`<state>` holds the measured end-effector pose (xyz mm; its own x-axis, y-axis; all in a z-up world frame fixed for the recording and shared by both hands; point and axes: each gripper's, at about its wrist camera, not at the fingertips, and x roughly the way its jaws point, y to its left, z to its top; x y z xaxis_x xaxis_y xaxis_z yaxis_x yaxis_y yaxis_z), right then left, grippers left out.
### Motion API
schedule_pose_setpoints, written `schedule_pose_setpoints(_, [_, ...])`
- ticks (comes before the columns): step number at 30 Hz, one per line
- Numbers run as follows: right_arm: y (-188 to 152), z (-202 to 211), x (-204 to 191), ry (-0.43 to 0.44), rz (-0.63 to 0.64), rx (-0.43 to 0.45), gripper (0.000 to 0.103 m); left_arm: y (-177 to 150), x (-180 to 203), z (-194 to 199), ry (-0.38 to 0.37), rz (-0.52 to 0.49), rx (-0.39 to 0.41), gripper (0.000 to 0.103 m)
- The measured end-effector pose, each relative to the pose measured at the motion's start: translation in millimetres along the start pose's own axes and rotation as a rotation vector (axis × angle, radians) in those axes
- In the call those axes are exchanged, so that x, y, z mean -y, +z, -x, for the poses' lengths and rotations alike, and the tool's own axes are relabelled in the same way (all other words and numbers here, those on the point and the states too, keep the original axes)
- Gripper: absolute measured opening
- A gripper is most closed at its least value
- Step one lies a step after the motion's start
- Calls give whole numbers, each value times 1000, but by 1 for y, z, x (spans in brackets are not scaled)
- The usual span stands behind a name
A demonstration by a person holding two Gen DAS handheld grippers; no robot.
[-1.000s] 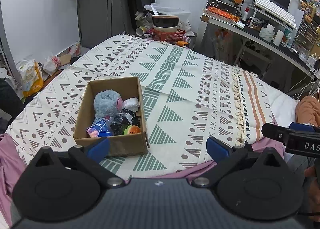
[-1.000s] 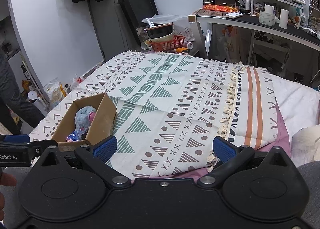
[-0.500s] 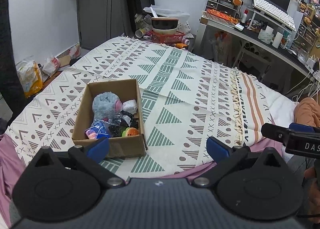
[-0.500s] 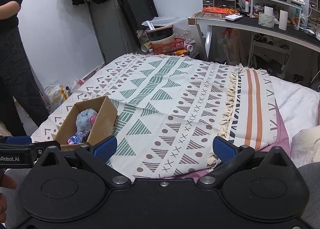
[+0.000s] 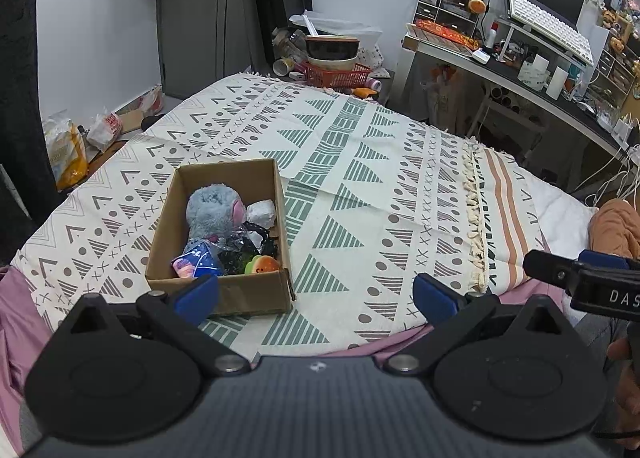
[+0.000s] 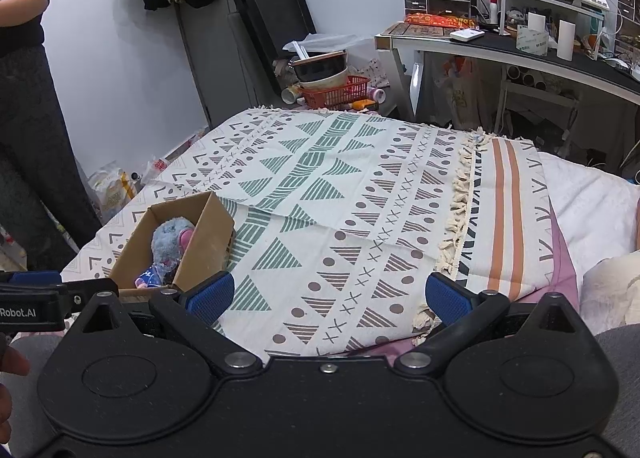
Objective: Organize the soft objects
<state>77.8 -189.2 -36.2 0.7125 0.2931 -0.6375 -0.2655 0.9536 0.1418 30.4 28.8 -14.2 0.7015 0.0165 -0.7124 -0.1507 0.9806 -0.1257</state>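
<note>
An open cardboard box (image 5: 256, 298) (image 6: 208, 234) sits on the patterned blanket near the bed's front left corner. Inside lie a grey-blue plush (image 5: 212, 211) (image 6: 172, 236), a white soft ball (image 5: 262, 211), a blue packet (image 5: 196, 262), a black crinkly item (image 5: 244, 248) and an orange-green toy (image 5: 262, 265). My left gripper (image 5: 316, 294) is open and empty, hovering just short of the box's near wall. To the right of the box my right gripper (image 6: 330, 294) hangs open above the blanket's front edge, nothing between its blue pads.
The patterned blanket (image 5: 360, 185) (image 6: 360, 217) covers the bed, with a fringe on the right. A person (image 6: 24, 97) stands at the left. A cluttered desk (image 5: 520, 73) lies right, a red basket with bowls (image 5: 336, 65) beyond the bed, bags (image 5: 68, 149) on the floor.
Both views rose and pulled back slightly, so the box sits a little lower in frame. A standing person came into view at the left. Both grippers stayed open.
</note>
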Motion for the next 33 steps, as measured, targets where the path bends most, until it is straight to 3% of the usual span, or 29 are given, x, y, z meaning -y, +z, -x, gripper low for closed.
schedule_pose_setpoints(33, [0, -1, 2, 3, -2, 3, 103, 1, 3, 0, 0, -14, -3, 102])
